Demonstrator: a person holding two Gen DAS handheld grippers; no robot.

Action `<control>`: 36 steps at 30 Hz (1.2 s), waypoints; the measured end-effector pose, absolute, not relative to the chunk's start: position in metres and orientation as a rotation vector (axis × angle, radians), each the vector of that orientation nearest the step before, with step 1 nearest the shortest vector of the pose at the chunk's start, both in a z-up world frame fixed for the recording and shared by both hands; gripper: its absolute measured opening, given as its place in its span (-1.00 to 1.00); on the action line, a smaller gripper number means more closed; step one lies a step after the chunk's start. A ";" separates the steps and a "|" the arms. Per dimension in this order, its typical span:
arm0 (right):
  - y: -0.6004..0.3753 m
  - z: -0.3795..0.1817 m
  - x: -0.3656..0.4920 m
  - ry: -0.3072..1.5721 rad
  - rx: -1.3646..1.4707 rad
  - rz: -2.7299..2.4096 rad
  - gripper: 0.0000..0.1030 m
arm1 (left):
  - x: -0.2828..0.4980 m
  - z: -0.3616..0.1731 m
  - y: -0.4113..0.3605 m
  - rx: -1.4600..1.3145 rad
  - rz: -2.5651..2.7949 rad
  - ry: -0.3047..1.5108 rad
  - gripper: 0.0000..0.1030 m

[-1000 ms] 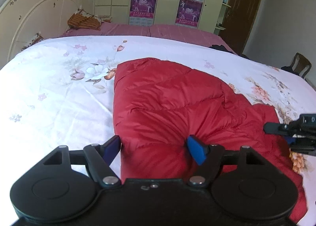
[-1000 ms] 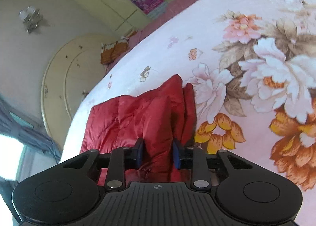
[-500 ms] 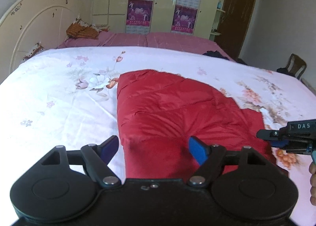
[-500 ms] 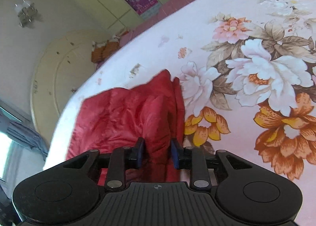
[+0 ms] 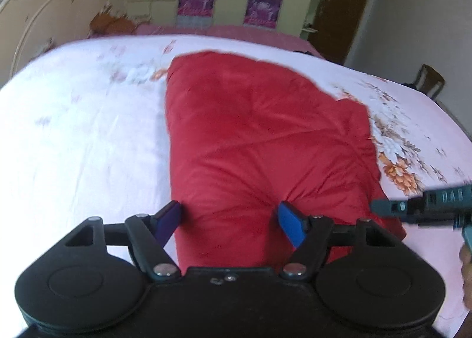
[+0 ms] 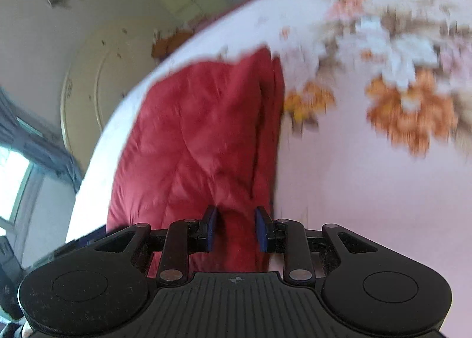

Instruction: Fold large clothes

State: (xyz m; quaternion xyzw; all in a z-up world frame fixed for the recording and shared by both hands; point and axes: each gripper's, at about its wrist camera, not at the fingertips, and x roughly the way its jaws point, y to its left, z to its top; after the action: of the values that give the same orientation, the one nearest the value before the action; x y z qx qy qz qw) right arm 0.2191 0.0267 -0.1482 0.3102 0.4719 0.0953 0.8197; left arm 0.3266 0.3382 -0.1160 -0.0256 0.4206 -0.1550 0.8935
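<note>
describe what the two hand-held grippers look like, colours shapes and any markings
The left hand-held gripper is matte black, with two round discs, silver rivets and blue finger pads. The right hand-held gripper matches it, with a ribbed centre plate bearing a small crosshair mark; the left view shows pale lettering on its side.

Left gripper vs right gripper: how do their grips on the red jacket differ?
The left gripper has its jaws wide around a thick bunch of the red jacket; the right gripper has them close together on a thin fold. The left gripper takes the near-left corner, the right gripper the near-right edge. Both clamp fabric.
</note>
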 end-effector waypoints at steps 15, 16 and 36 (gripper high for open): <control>0.071 -0.157 0.214 1.021 0.254 0.179 -0.26 | 0.332 -0.124 0.336 -0.054 -0.250 0.888 0.57; 0.071 -0.157 0.216 1.022 0.246 0.182 -0.26 | 0.331 -0.123 0.335 -0.052 -0.240 0.886 0.60; 0.039 -0.073 0.122 0.831 0.314 0.211 0.41 | 0.225 -0.042 0.300 -0.041 -0.033 0.814 1.00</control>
State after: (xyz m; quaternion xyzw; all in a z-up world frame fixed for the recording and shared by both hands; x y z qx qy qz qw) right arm 0.1222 0.0387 -0.0733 0.1514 0.4012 0.1018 0.8976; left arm 0.2253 0.3001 -0.0423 -0.0199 0.3957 -0.0163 0.9180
